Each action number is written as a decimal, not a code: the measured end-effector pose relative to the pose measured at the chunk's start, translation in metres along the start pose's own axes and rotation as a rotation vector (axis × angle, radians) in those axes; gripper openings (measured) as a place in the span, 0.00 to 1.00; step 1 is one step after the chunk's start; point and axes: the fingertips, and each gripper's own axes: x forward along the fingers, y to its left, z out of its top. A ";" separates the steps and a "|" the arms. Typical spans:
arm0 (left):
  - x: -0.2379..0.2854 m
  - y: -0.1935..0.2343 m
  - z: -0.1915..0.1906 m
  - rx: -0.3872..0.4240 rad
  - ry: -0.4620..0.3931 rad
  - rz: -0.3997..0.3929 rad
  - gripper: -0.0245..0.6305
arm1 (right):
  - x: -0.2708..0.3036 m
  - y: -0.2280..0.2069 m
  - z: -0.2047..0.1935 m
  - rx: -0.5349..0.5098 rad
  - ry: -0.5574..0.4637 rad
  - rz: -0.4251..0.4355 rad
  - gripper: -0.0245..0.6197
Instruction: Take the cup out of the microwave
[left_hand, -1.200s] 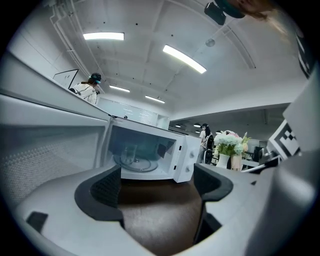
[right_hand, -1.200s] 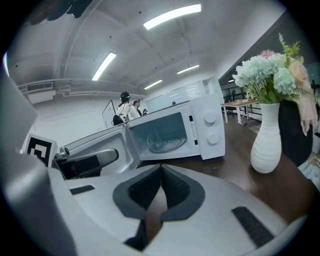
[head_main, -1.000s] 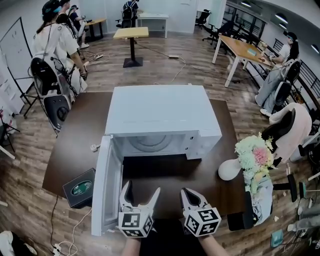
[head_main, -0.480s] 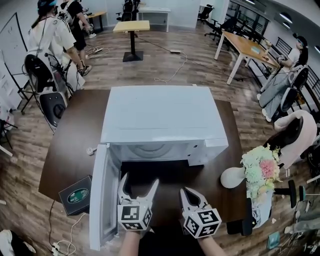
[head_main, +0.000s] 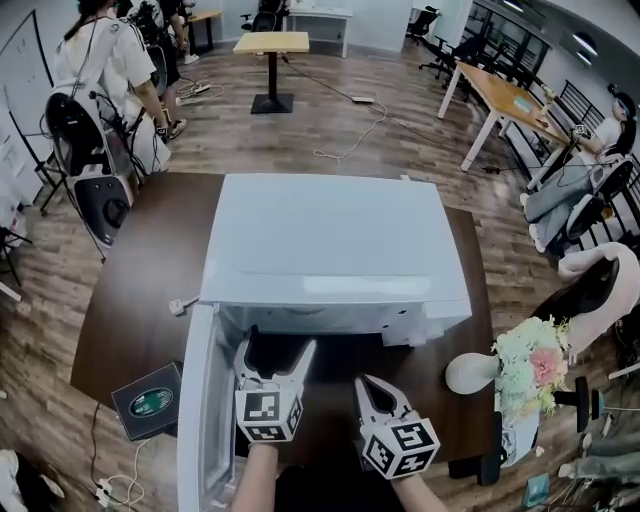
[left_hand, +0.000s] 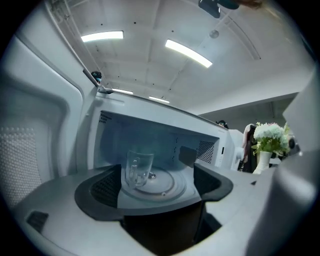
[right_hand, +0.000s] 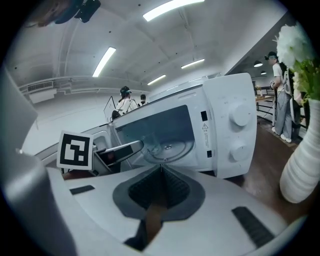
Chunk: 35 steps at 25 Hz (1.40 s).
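Ahead, cup (left_hand: 138, 169) sits in microwave (left_hand: 226, 146); left hand-held gripper (left_hand: 157, 181) gapes just short

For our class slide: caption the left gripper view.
Open left hand-held gripper faces the glass cup inside the microwave.

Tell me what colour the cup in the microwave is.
The cup is clear glass; left gripper view.

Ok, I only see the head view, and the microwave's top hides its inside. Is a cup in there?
Observer: Yes, a clear cup stands upright on the turntable.
Operator: Did we grab it yet?
Observer: No. The left gripper has its fingers apart, and the cup stands farther in, untouched.
Operator: Is the other one carrying something?
Observer: No, the right gripper has its fingers pressed together with nothing between them.
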 end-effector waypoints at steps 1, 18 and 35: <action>0.006 0.002 -0.001 0.002 0.003 0.005 0.70 | 0.003 0.000 0.000 -0.001 0.005 0.004 0.03; 0.079 0.032 0.003 0.053 0.007 0.036 0.69 | 0.031 -0.019 -0.009 0.016 0.084 0.008 0.03; 0.126 0.049 0.005 0.117 0.019 0.033 0.70 | 0.044 -0.021 -0.017 0.027 0.123 0.026 0.03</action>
